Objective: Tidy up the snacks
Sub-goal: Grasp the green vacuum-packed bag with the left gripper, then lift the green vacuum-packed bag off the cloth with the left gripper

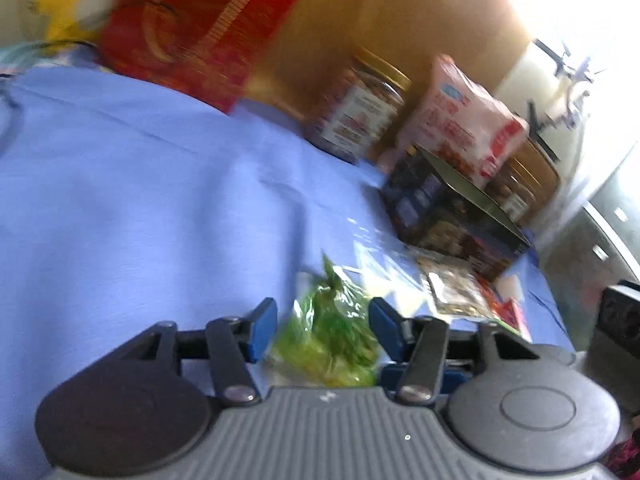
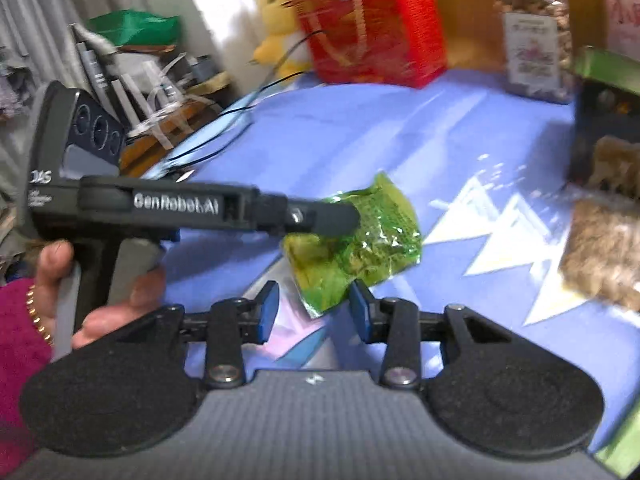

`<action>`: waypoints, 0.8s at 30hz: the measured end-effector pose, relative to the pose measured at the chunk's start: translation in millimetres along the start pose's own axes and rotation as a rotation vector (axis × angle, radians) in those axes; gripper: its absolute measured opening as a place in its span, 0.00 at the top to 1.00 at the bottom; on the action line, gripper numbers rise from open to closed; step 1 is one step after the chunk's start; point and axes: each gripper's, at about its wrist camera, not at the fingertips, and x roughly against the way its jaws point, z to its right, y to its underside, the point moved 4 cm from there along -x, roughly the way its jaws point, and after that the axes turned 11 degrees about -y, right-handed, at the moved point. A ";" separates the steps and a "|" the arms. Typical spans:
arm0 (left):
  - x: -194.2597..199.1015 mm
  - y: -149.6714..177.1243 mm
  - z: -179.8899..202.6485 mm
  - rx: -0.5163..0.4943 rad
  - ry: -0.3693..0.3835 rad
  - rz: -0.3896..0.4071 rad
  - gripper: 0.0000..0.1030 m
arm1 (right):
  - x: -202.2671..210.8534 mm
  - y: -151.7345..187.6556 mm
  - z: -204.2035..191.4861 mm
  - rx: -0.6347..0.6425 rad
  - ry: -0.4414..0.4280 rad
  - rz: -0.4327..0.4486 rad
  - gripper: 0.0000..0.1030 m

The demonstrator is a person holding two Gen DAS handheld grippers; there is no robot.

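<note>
A green snack packet (image 1: 332, 332) lies on the blue cloth (image 1: 140, 200), between the open fingers of my left gripper (image 1: 322, 328). In the right wrist view the same packet (image 2: 360, 240) lies just ahead of my open, empty right gripper (image 2: 314, 312), whose fingers straddle its near corner. The left gripper's body (image 2: 180, 208) reaches in from the left over the packet. A red box (image 1: 192, 28), a nut jar (image 1: 360, 108), a pink bag (image 1: 460, 120) and a dark box (image 1: 448, 208) stand along the back.
A clear bag (image 2: 500, 224) and a bag of brown snacks (image 2: 600, 256) lie right of the packet. A yellow plush toy (image 2: 280, 20) sits behind the red box (image 2: 372, 24). Cables (image 2: 224, 128) and cluttered shelves (image 2: 132, 60) lie off the cloth's left edge.
</note>
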 end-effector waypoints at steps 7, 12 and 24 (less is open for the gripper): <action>36.2 15.7 -28.8 0.117 0.032 0.019 0.49 | 28.3 -27.3 29.4 -0.095 0.049 0.151 0.59; 25.5 34.3 -18.3 0.162 0.126 -0.056 0.49 | 18.1 -30.1 51.4 -0.161 0.100 0.154 0.59; 18.2 42.9 -26.6 0.233 0.153 -0.068 0.72 | 28.5 7.8 11.5 -0.204 -0.042 0.090 0.70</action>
